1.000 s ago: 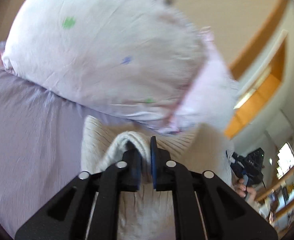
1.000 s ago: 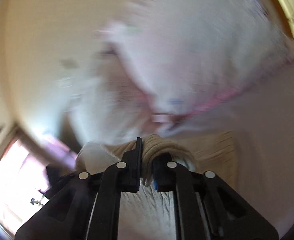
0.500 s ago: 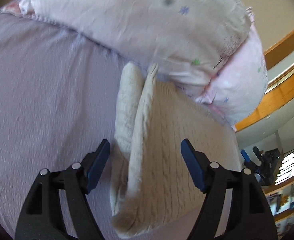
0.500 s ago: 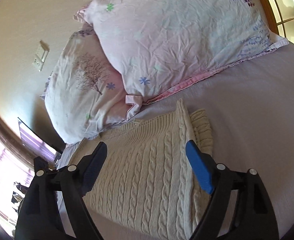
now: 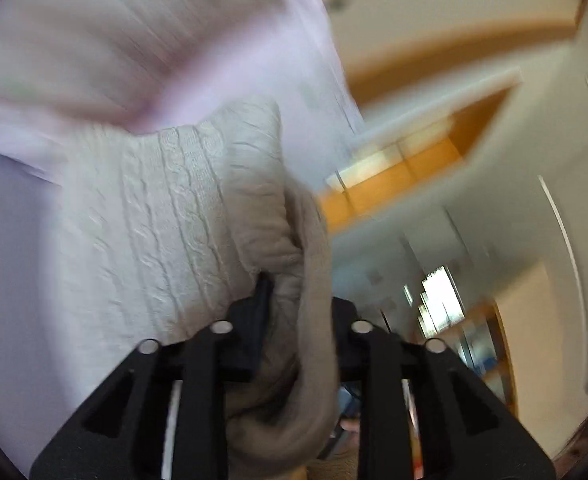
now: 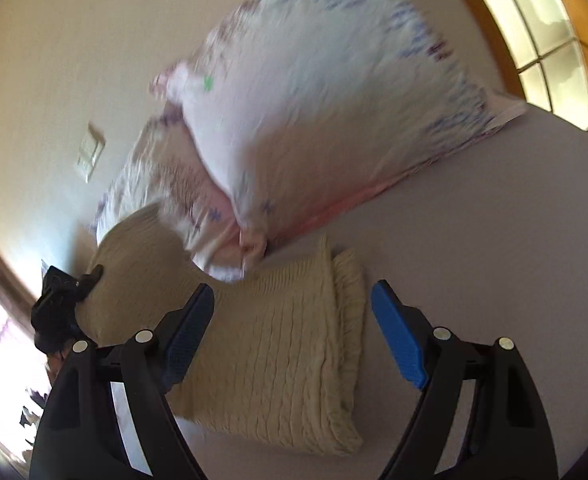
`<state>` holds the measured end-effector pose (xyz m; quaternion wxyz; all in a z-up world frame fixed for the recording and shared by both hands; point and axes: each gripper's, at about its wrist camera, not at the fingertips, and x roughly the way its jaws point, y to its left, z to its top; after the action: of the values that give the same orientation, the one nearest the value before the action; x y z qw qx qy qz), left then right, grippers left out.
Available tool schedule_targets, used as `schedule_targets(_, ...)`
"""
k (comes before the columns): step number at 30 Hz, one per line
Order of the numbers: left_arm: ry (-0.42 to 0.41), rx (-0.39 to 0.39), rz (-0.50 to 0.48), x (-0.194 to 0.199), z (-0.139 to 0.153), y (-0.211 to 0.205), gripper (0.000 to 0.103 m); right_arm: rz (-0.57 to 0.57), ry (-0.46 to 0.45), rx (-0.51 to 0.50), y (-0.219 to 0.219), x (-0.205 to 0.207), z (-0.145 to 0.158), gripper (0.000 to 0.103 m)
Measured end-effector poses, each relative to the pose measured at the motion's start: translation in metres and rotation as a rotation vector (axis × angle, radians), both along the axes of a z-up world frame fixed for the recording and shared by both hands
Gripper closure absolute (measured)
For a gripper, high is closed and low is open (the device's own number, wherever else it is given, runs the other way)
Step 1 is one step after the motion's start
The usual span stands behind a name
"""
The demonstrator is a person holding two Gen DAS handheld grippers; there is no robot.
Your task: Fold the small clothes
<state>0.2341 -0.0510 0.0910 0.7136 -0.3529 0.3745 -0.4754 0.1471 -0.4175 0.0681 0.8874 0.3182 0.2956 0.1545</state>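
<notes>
A cream cable-knit sweater [image 6: 278, 344] lies on the lilac bed sheet [image 6: 493, 240], folded along its right side. My left gripper [image 5: 297, 312] is shut on the sweater [image 5: 182, 216] and lifts its left end off the bed; the lifted end and that gripper [image 6: 90, 276] show at the left of the right wrist view. My right gripper [image 6: 294, 328] is open and empty, hovering over the sweater's near part. The left wrist view is blurred by motion.
Two floral white-and-pink pillows [image 6: 313, 92] lean on the cream wall just behind the sweater. A window [image 6: 545, 36] with a wooden frame is at the upper right. The room beyond with shelves [image 5: 473, 336] shows past the bed's edge.
Half a second ago both grippers were open over the flat sweater. Since then my left gripper has shut on its left end and raised it. My right gripper stays open.
</notes>
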Motion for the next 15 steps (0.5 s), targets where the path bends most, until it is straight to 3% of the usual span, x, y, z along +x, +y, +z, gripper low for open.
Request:
schedule_targets(3,0.070,-0.015,-0.188,-0.001,-0.018,-0.063,0.070,-0.040,0.027,0.017,-0.016,0.000,0.001,0.013)
schedule_targets(4,0.069,-0.018,-0.198,-0.004,-0.020,-0.064,0.061,-0.040,0.038,0.024,-0.021,0.000,0.000,0.009)
schedule_targets(5,0.045,-0.023,-0.168,-0.007,-0.018,-0.050,0.053,-0.023,0.063,0.032,-0.027,0.001,-0.001,0.007)
schedule_targets(6,0.020,-0.006,-0.101,-0.009,-0.016,-0.032,0.035,-0.002,0.084,0.037,-0.030,0.004,-0.002,0.002)
schedule_targets(7,0.001,0.024,-0.019,-0.010,-0.015,-0.011,0.026,0.016,0.102,0.040,-0.032,0.007,-0.004,0.001)
schedule_targets(9,-0.002,0.128,0.114,-0.009,-0.019,0.022,0.025,0.083,0.178,0.072,-0.031,0.024,-0.015,0.001)
schedule_targets(11,0.037,0.239,0.189,-0.011,-0.030,0.043,0.025,0.153,0.260,0.129,-0.025,0.044,-0.031,0.001)
schedule_targets(15,0.150,0.343,0.152,-0.015,-0.067,0.047,0.025,0.249,0.348,0.119,0.006,0.076,-0.054,0.007)
